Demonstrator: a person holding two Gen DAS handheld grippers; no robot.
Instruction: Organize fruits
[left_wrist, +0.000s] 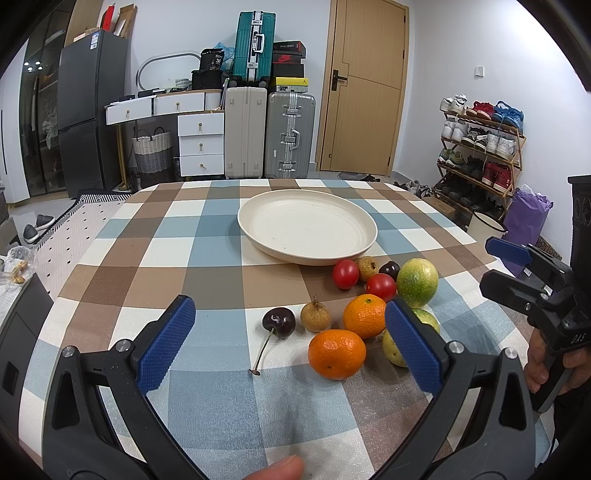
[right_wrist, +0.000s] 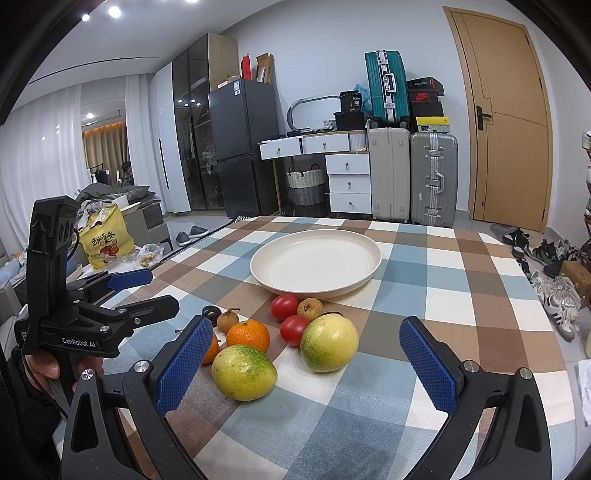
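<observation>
The left gripper (left_wrist: 291, 336) is hovering spread, a cherry (left_wrist: 279, 322) just ahead; the right gripper (right_wrist: 306, 363) is gaping before a passionfruit (right_wrist: 244, 372), the empty plate (right_wrist: 316, 264) waiting beyond.

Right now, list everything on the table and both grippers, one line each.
plate: 1, cream, empty, table centre
tomatoes: 2, red, just in front of the plate
cherries: 2, dark red; one with its stem, nearest the left gripper, one by the plate
longans: 2, tan-brown, among the fruit
mandarins: 2, orange, front of the cluster
passion fruits: 2, yellow-green, nearest the right gripper
tablecloth: 1, blue, brown and white checks
left gripper: 1, black with blue pads, open
right gripper: 1, same, open
</observation>
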